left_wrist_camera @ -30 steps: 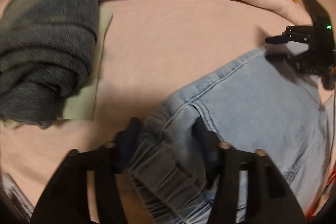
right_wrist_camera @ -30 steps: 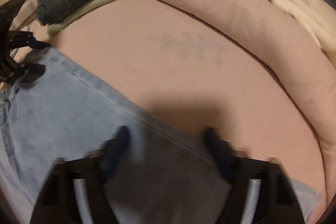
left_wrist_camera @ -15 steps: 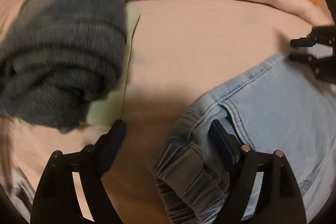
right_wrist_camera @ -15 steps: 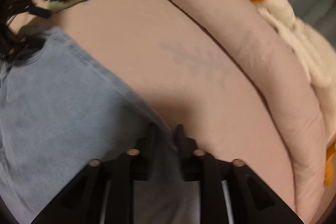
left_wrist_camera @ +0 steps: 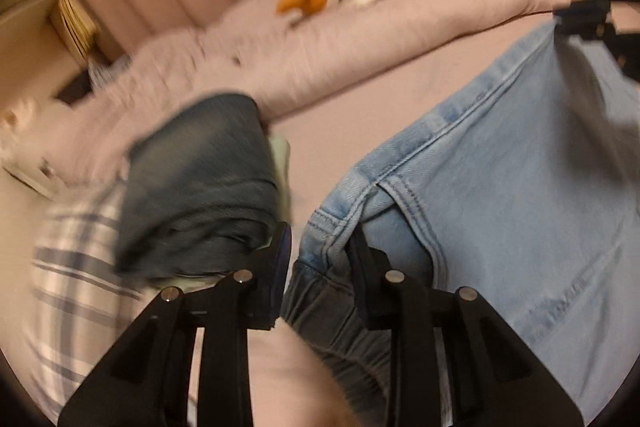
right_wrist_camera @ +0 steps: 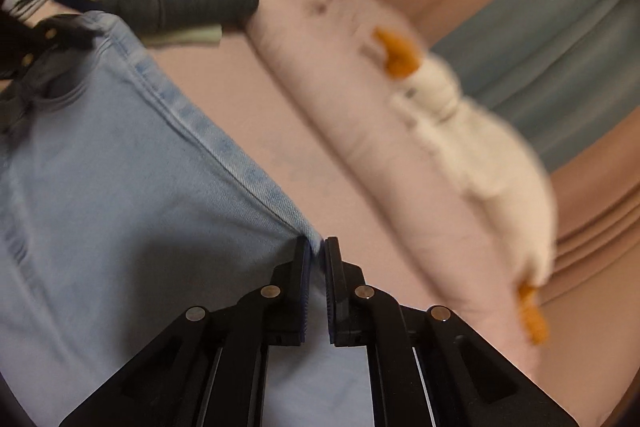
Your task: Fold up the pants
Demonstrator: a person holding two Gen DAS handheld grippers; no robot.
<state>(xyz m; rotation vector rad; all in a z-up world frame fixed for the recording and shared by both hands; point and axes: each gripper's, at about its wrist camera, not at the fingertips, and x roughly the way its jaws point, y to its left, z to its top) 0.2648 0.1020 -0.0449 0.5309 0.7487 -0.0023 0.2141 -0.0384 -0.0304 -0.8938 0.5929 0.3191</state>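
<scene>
Light blue jeans [left_wrist_camera: 500, 195] hang lifted over a pink bed, stretched between my two grippers. My left gripper [left_wrist_camera: 320, 251] is shut on the jeans' waistband corner, with bunched elastic fabric below its fingers. My right gripper [right_wrist_camera: 316, 255] is shut on the jeans' [right_wrist_camera: 120, 195] seamed edge. The right gripper also shows at the upper right of the left wrist view [left_wrist_camera: 592, 15], and the left gripper at the left edge of the right wrist view [right_wrist_camera: 36, 43].
A folded dark denim stack [left_wrist_camera: 200, 187] on a pale green cloth lies to the left on the pink sheet [left_wrist_camera: 340, 107]. A rolled pink duvet [right_wrist_camera: 360, 131] with a white goose plush [right_wrist_camera: 480, 147] runs along the back. A plaid pillow [left_wrist_camera: 68, 267] lies at left.
Both grippers closed on the jeans and raised them off the bed. The views tilted upward, so curtains and the goose plush came into sight.
</scene>
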